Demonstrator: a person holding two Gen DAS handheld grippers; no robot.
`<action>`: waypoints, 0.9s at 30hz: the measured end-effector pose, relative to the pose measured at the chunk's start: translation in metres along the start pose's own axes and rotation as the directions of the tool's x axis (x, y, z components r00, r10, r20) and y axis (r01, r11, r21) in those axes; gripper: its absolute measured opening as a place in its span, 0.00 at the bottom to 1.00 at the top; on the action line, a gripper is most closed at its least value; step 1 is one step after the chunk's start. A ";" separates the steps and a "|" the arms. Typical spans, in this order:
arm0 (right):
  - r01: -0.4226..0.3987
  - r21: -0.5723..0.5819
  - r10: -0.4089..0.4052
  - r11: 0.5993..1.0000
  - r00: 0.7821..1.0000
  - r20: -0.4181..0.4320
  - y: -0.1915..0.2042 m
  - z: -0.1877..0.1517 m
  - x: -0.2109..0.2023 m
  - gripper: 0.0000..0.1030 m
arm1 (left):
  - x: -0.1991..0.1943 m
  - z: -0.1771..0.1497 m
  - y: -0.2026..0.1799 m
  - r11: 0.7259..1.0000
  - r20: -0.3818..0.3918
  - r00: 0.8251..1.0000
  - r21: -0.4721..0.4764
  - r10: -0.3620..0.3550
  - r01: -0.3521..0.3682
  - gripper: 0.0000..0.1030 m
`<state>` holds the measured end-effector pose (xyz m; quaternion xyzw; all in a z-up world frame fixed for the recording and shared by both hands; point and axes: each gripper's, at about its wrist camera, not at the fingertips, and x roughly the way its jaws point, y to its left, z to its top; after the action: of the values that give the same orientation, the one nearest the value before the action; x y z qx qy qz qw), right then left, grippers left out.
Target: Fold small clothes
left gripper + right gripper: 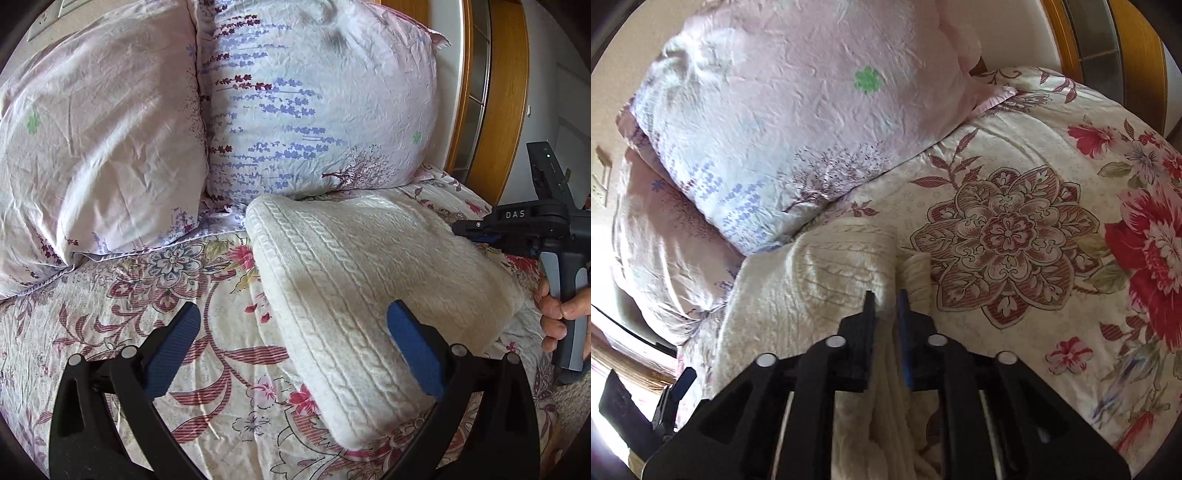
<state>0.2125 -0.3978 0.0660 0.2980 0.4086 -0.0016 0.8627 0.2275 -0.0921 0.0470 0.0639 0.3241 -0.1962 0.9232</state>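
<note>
A cream cable-knit garment point(354, 280) lies folded on the floral bedspread point(147, 295), just below the pillows. My left gripper point(295, 332) is open above the garment's near left edge; its right finger point(413, 350) sits over the knit and its left finger point(173, 343) over the bedspread. My right gripper point(887, 321) is shut on the garment's point(820, 280) right edge, with cream knit pinched between the fingers. In the left wrist view the right gripper point(465, 229) shows at the garment's far right edge, held by a hand.
Two pale floral pillows point(92, 147) point(314, 99) lean at the head of the bed. A wooden headboard frame point(506, 92) stands at the right. The bedspread point(1015, 229) spreads wide to the right of the garment.
</note>
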 end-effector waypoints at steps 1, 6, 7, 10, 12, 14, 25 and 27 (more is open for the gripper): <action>-0.020 0.001 0.020 1.000 1.000 0.011 0.000 -0.003 -0.011 0.62 | -0.006 -0.001 0.004 1.000 0.002 1.000 -0.003 -0.019 0.019 0.98; -0.087 0.003 0.087 0.996 0.996 -0.002 -0.010 -0.031 -0.038 0.71 | -0.025 -0.026 0.013 0.992 -0.024 0.992 0.000 -0.125 0.125 0.98; -0.108 0.015 0.108 0.994 0.994 -0.018 -0.014 -0.037 -0.037 0.71 | -0.026 -0.032 0.010 0.992 -0.033 0.992 0.014 -0.124 0.125 0.98; -0.146 0.032 0.148 0.989 0.988 -0.053 -0.016 -0.051 -0.031 0.65 | -0.027 -0.048 -0.005 0.992 -0.039 0.995 0.087 -0.091 0.094 0.98; -0.153 0.026 0.155 0.988 0.986 -0.066 -0.014 -0.058 -0.027 0.61 | -0.025 -0.054 -0.018 0.988 -0.038 0.998 0.142 -0.049 0.054 0.98; -0.165 0.024 0.167 0.986 0.984 -0.068 -0.013 -0.061 -0.024 0.52 | -0.022 -0.056 -0.029 0.983 -0.039 0.999 0.184 -0.011 0.018 0.98; -0.108 -0.059 0.110 0.992 0.993 0.035 -0.001 -0.060 -0.043 0.15 | 0.005 -0.045 -0.007 0.995 -0.105 0.991 0.060 0.088 -0.082 0.98; -0.089 -0.044 0.089 0.995 0.996 -0.003 -0.005 -0.065 -0.036 0.15 | 0.005 -0.047 -0.005 0.995 -0.115 0.989 0.058 0.087 -0.081 0.98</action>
<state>0.1417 -0.3777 0.0570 0.2967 0.3952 0.0459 0.8681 0.2023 -0.0869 0.0069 0.1133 0.3696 -0.1613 0.9080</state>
